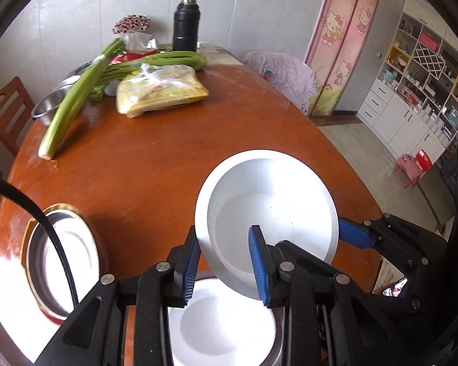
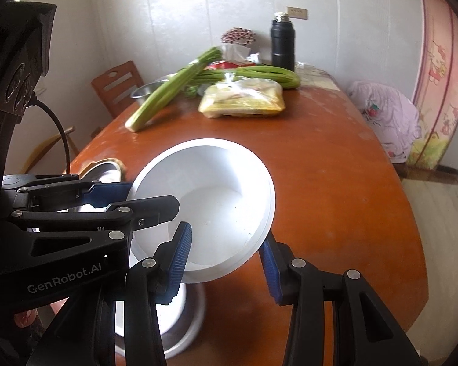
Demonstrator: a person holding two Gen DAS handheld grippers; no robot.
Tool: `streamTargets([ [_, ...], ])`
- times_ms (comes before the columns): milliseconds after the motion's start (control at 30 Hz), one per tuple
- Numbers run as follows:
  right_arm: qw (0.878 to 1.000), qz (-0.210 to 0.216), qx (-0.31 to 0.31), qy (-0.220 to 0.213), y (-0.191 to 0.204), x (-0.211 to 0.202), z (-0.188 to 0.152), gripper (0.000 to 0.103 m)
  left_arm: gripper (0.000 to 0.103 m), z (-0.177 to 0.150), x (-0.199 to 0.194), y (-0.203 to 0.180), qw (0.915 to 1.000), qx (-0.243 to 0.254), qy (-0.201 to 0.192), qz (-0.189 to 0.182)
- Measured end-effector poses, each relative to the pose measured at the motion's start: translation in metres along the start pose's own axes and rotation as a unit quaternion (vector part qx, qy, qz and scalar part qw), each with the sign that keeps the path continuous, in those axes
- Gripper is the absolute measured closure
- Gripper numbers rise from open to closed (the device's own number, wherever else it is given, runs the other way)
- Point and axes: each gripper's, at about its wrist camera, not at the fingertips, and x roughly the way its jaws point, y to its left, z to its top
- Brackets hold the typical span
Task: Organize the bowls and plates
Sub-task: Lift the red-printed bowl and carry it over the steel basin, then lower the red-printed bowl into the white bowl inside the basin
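Far left, a gold-rimmed steel dish (image 1: 61, 259) sits on the glossy wood table (image 1: 155, 164). My left gripper (image 1: 226, 263) pinches the smooth white bowl's (image 1: 268, 210) near-left rim — tilted, lifted above a second round bowl (image 1: 223, 326). My right gripper (image 2: 226, 262) clamps its right rim between ribbed blue pads (image 2: 180, 256).

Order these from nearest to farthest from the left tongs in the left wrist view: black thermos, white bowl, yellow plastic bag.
1. White round bowl, at the left tongs.
2. Yellow plastic bag, mid-table.
3. Black thermos, far end by the wall.
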Motion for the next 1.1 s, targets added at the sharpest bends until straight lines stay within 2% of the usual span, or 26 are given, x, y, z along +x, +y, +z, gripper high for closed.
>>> streamTargets([
  [467, 0.999, 0.008, -0.036, 0.003, 0.057, -0.005, -0.012, 0.057, 0.072, -0.039, -0.032, 0.035, 0.9996, -0.021, -0.02, 0.007],
  [1100, 0.999, 0.009, -0.041, 0.012, 0.074, -0.001, -0.035, 0.057, 0.072, -0.072, -0.037, 0.038, 0.9996, -0.023, -0.017, 0.009],
])
